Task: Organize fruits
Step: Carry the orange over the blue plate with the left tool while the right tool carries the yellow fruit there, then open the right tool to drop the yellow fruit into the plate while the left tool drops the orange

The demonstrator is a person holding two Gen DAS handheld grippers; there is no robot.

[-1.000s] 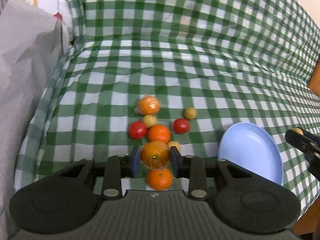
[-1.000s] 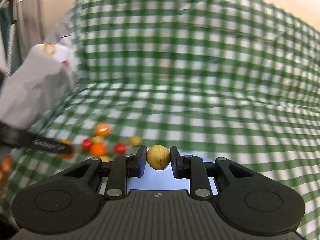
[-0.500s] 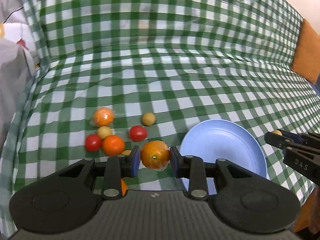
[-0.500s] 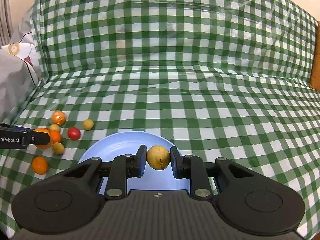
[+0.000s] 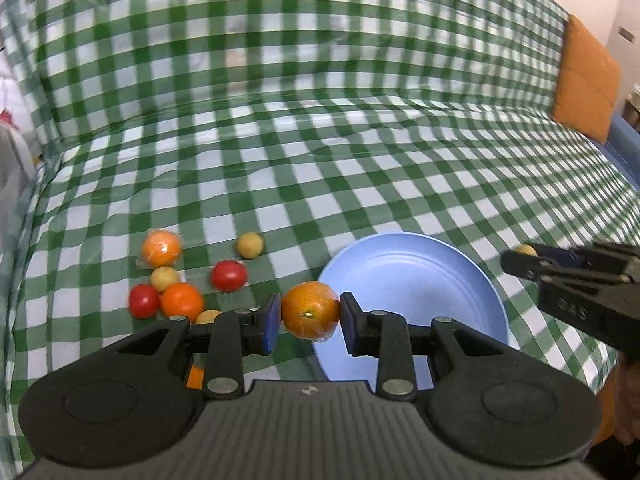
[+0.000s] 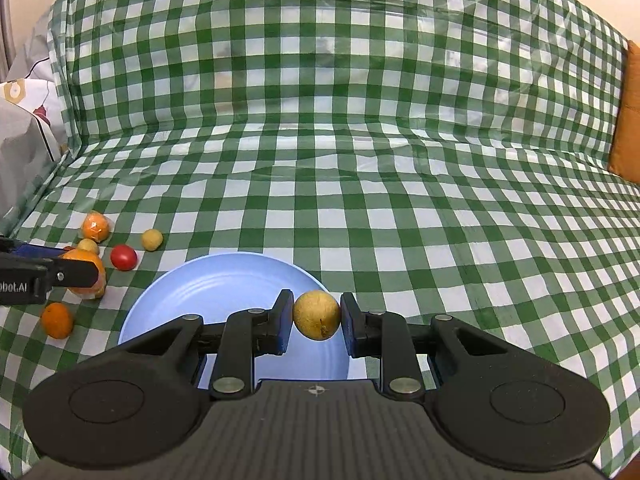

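From the left wrist, the left gripper [image 5: 309, 316] is clenched on a glossy, film-wrapped orange [image 5: 310, 315], held at the near-left rim of the blue plate [image 5: 432, 280]. Loose fruit lies left of it: two red tomatoes [image 5: 229, 275], more oranges, pale round fruits; one orange is half hidden under the gripper body. From the right wrist, the right gripper [image 6: 316, 316] grasps a dull tan round fruit [image 6: 317, 314] over the plate's right edge. The green-checked cloth [image 6: 360, 160] covers the surface and rises behind; an orange cushion [image 6: 628, 120] is cut off at right.
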